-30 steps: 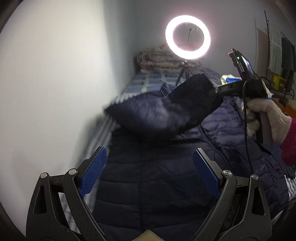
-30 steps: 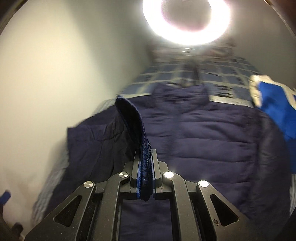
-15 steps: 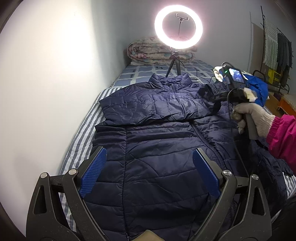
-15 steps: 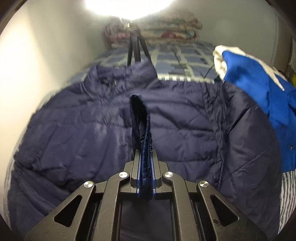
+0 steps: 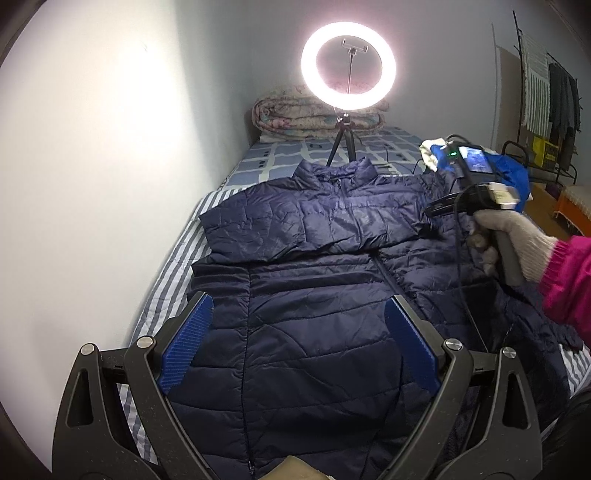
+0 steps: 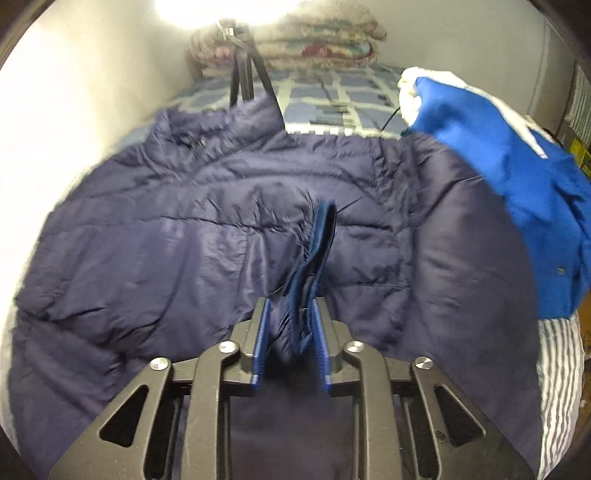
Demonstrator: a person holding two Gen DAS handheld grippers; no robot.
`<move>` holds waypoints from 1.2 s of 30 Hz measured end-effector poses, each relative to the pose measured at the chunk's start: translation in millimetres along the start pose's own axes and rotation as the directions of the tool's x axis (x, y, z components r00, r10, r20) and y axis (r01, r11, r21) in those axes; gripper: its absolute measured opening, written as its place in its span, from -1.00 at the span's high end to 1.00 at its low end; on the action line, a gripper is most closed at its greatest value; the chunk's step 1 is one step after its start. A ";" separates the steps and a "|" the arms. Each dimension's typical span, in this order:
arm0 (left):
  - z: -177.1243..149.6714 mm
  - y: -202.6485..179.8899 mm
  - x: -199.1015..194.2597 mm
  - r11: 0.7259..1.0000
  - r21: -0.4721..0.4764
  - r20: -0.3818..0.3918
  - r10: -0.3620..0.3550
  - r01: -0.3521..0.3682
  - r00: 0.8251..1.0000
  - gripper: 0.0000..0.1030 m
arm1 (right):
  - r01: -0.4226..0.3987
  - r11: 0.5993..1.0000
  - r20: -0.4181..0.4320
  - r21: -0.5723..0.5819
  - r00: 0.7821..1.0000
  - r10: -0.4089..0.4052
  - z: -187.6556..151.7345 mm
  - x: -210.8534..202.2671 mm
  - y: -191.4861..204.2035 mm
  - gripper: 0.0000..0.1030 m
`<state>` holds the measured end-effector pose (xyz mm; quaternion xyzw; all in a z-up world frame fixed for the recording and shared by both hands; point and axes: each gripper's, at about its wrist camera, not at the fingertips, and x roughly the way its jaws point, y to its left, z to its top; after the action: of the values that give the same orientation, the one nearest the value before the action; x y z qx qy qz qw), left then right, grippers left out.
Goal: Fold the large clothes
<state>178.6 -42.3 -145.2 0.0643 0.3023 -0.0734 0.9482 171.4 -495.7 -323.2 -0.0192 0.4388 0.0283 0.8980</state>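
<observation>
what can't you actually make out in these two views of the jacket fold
- Jacket hem: left wrist view, cut off by the bottom edge and the left hand-held gripper.
- Far sleeve end: right wrist view, covered by the blue garment.
- Ring light: right wrist view, overexposed and cropped.

bed point(image 5: 173, 266) | on it: navy jacket point(image 5: 314, 314), blue garment point(image 6: 498, 162), folded quilt point(image 5: 295, 118)

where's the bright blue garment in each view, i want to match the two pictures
Left wrist view: the bright blue garment lies at the right edge, far up the bed, partly hidden behind the right gripper's body.
Right wrist view: the same garment fills the upper right, beside the navy quilted jacket.
Shared landmark: the folded floral quilt at the head of the bed.
</observation>
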 end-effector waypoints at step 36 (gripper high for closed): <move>-44.0 -352.4 -33.5 0.648 0.328 -0.373 -0.580 0.688 0.724 -0.26 | 0.242 0.937 0.138 0.252 0.949 -0.282 -261.4 -322.1 -209.6 -0.12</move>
<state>64.1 -377.3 -188.5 0.1767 0.3898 -0.4615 0.7771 -217.7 -731.2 -227.7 0.0300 0.3531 -0.1419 0.9243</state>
